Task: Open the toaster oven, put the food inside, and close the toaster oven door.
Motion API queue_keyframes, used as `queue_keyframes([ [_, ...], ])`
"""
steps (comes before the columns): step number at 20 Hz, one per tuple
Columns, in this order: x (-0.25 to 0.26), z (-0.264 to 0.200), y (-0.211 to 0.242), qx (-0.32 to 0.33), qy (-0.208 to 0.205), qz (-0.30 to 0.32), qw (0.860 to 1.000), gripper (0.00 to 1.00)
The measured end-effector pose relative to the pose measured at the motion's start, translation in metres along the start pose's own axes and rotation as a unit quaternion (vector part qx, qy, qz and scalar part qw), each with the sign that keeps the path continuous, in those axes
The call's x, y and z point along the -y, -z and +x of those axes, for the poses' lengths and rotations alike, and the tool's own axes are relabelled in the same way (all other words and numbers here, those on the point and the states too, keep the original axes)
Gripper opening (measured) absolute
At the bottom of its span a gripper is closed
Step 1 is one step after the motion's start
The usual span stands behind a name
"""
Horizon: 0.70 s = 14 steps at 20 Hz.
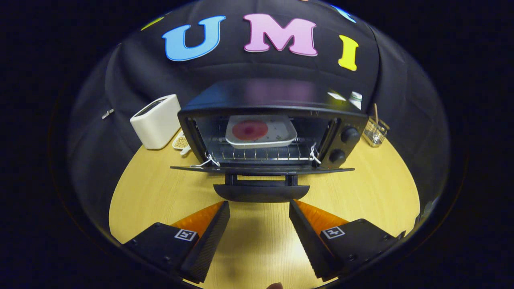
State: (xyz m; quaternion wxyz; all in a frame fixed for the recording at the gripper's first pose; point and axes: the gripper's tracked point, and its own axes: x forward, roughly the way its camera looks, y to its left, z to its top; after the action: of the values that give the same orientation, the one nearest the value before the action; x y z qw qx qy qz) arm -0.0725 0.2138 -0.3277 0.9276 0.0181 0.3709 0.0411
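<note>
Inside, plated food (249,129), toaster oven (269,132) open, jaws apart

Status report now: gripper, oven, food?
Gripper open, empty, just short of door handle. Toaster oven door down; plate of food on rack inside. Nothing between fingers and handle.

A staged kitchen booth: toaster oven (265,136) and toaster (156,121) before cloth wall (120,80).

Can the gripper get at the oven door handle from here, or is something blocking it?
Probably yes. The gripper has its fingers open and empty, and the door handle sits just ahead of them. The door lies folded down flat, with bare table between fingers and handle; the plate is already on the rack.
</note>
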Motion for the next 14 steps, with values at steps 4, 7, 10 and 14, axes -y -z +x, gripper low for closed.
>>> queue_keyframes([
  [4,0.005,-0.004,-0.038,0.036,-0.002,0.009,0.999,0.97],
  [7,0.011,-0.003,-0.068,0.062,0.000,0.018,0.998,0.97],
  [10,0.021,-0.007,-0.099,0.093,0.002,0.015,0.996,0.97],
  [14,0.041,-0.033,-0.130,0.149,0.003,0.016,0.989,0.97],
])
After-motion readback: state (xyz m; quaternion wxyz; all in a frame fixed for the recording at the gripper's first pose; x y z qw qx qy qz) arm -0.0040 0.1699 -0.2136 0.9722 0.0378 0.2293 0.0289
